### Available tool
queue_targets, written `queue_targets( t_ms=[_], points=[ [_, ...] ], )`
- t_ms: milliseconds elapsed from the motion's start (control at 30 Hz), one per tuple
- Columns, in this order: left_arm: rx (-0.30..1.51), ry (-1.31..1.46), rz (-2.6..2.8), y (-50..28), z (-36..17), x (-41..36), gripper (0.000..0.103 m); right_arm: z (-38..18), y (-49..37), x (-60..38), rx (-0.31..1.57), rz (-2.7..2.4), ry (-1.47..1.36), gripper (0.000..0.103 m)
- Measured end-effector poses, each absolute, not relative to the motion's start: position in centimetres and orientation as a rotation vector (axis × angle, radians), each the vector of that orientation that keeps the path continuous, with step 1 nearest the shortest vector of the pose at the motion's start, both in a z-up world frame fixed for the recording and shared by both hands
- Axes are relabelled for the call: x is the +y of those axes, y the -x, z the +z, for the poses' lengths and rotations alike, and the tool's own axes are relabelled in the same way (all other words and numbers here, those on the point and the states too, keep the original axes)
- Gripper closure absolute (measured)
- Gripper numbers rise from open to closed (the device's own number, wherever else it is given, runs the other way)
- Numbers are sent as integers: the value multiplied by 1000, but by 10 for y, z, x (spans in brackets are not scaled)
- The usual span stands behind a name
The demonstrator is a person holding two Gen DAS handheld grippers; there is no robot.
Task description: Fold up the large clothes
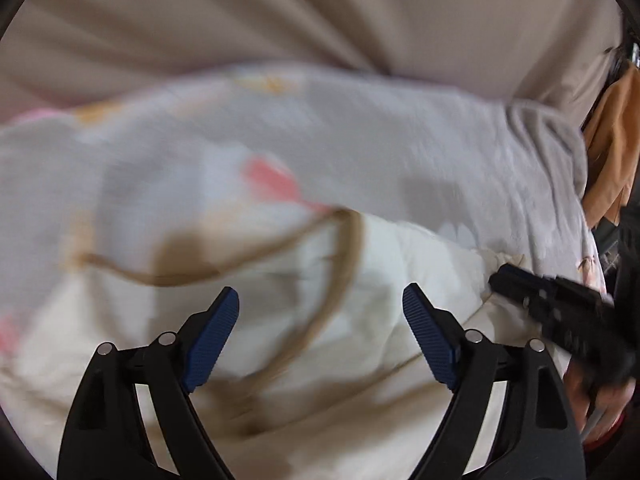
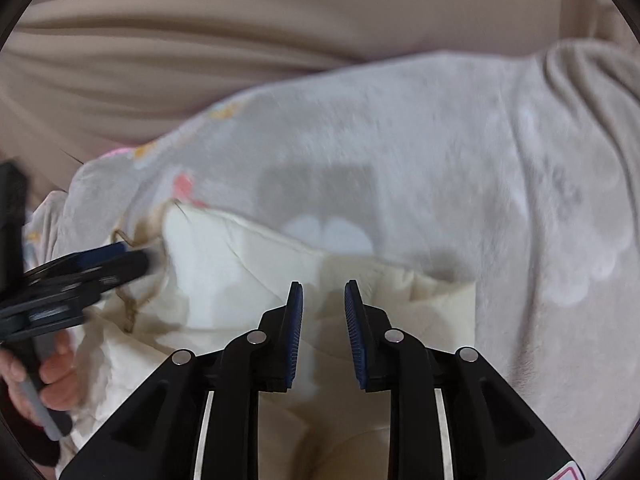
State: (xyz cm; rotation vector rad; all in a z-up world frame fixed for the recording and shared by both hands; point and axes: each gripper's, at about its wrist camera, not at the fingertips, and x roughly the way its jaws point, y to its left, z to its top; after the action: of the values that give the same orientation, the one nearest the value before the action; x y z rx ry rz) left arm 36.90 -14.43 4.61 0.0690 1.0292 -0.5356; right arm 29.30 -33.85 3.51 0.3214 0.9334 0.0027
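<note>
Hovering over cream garment (image 1: 400, 264) with tan trim, left gripper (image 1: 320, 312) stood wide open, empty. Right gripper (image 2: 323, 308) narrowly parted, nothing between pads. Garment lay crumpled on grey patterned blanket (image 2: 440, 120), beige sheet (image 1: 280, 8) behind.

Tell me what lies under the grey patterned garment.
The grey patterned garment lies spread on a beige sheet, which shows beyond its far edge. Its cream lining is turned up in front. Whatever is beneath its middle is covered.
</note>
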Motion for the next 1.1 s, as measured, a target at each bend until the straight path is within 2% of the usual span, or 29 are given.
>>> queue_targets(
  t_ms=[67, 133, 200, 300, 400, 467, 500, 567, 633, 800, 833, 900, 1033, 1100],
  points=[
    [1058, -96, -512, -376, 31, -160, 49, 23, -293, -342, 945, 28, -328, 80],
    [1012, -112, -466, -378, 32, -161, 69, 16, -294, -343, 950, -1, -293, 103],
    [958, -120, -436, -381, 39, -152, 103, 6, -294, -354, 965, -42, -278, 103],
    [960, -141, -363, -395, 27, -138, 103, -4, -286, -371, 940, -20, -339, 103],
    [933, -98, -390, -388, 39, -122, 103, 7, -284, -363, 939, -52, -283, 103],
    [901, -46, -441, -376, 58, -97, 101, 29, -275, -354, 882, -48, -259, 91],
    [884, -39, -455, -371, 66, -85, 101, 39, -272, -348, 853, -27, -254, 90],
    [859, -74, -436, -360, 77, -67, 99, 63, -272, -325, 813, 55, -240, 90],
    [859, -104, -404, -355, 80, -55, 94, 74, -285, -291, 836, 149, -207, 90],
    [899, -213, -241, -366, 60, -29, 93, 44, -349, -218, 991, 180, -72, 90],
    [914, -218, -216, -372, 52, -23, 93, 30, -366, -213, 1019, 149, -54, 92],
    [937, -243, -139, -390, 32, -10, 90, 13, -385, -218, 1023, 108, -60, 103],
    [930, -146, -159, -400, 30, 6, 91, 20, -379, -247, 933, 133, -275, 103],
    [896, -123, -162, -397, 35, 6, 87, 29, -371, -235, 908, 190, -224, 97]
  ],
)
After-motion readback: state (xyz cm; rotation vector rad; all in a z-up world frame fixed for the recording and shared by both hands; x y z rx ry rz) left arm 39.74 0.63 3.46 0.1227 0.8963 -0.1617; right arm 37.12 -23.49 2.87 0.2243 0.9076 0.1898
